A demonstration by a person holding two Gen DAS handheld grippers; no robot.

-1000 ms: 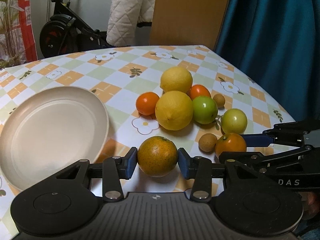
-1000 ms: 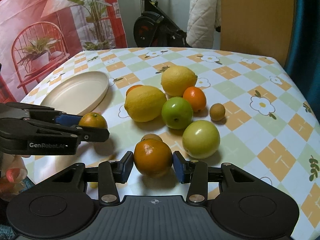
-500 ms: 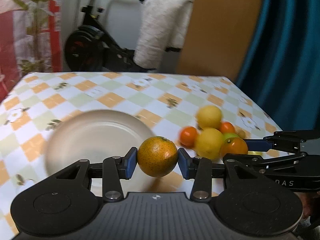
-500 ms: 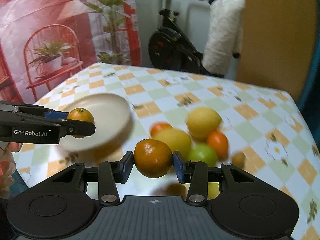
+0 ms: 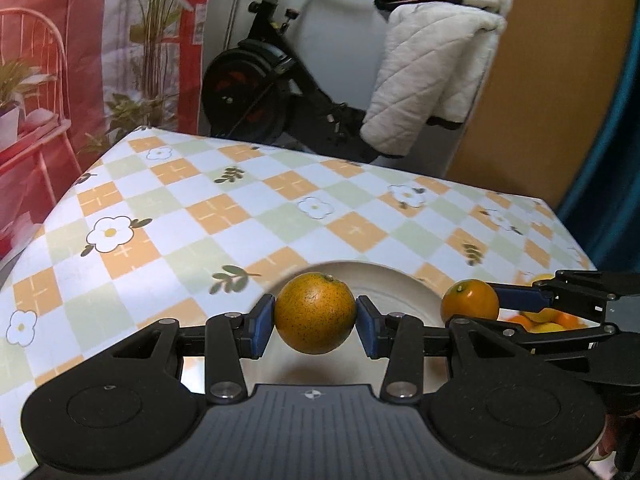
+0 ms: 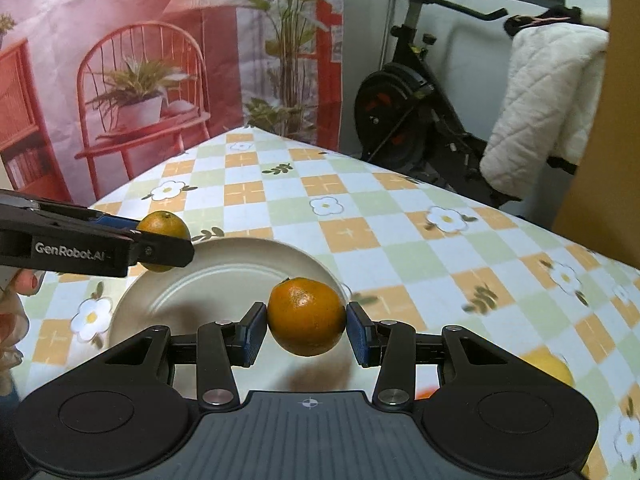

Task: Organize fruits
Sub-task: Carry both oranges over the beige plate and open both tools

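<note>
While clamped, orange (image 5: 315,313) stem-up.

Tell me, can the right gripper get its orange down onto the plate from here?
Probably yes: the right gripper holds its orange over the plate, which looks bare beneath; the left gripper hangs at the far rim.

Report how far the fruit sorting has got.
Done: nothing lies on the cream plate yet. In hand: the left claw grips a speckled orange and the right claw grips a smoother orange, both held over the plate. Left: release both, then the remaining fruit pile beyond the plate.
</note>
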